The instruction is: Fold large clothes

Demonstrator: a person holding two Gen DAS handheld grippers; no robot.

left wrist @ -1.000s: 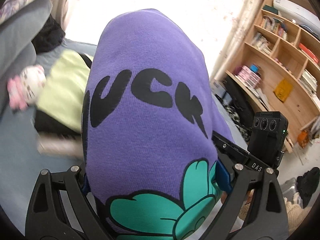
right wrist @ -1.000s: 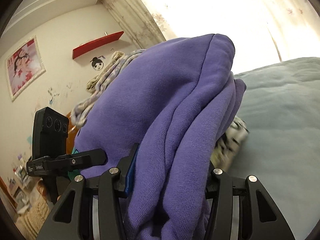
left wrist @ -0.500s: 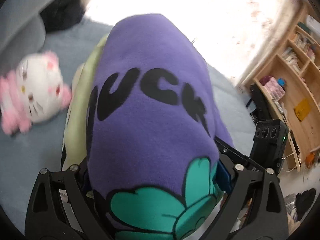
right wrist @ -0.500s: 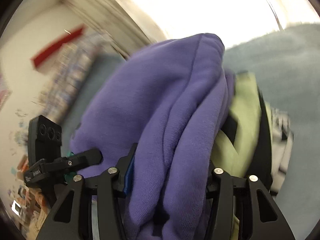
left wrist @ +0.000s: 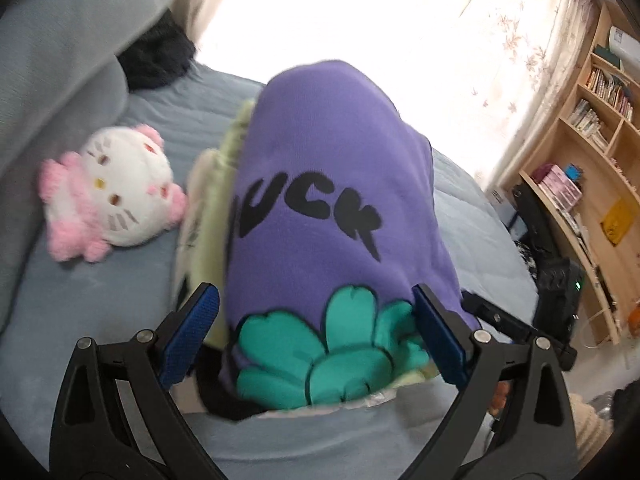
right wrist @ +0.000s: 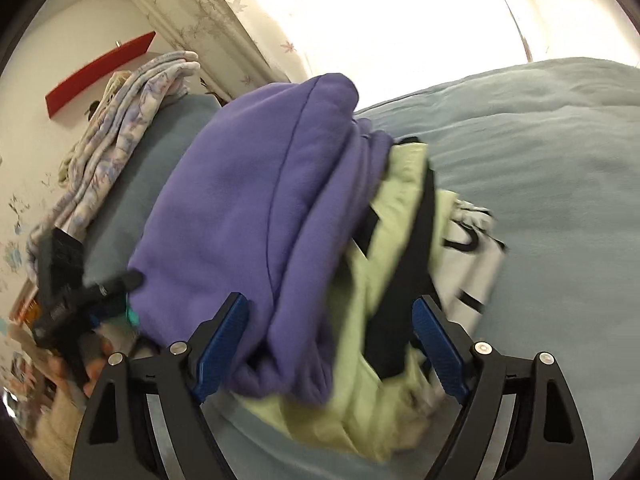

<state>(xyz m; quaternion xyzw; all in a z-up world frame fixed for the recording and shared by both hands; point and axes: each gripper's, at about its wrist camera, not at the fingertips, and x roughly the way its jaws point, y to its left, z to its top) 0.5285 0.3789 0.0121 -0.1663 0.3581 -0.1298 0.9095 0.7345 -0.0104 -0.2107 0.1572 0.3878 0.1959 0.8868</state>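
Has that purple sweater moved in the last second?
Yes. The purple sweater has come down onto the pile of folded clothes on the bed, and both grippers, left and right, have opened.

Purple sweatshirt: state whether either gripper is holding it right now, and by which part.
Nothing is held. The left gripper and right gripper both stand open around the folded purple sweatshirt, which rests on the stack of folded clothes.

A big bright window point(left wrist: 360, 12) glows white behind flowery curtains point(left wrist: 532, 52). A wooden bookshelf point(left wrist: 592, 148) full of books stands at the right. The bed point(right wrist: 560, 152) has a blue-grey cover. On the pale wall point(right wrist: 60, 40) hangs 1 red shelf point(right wrist: 100, 68).
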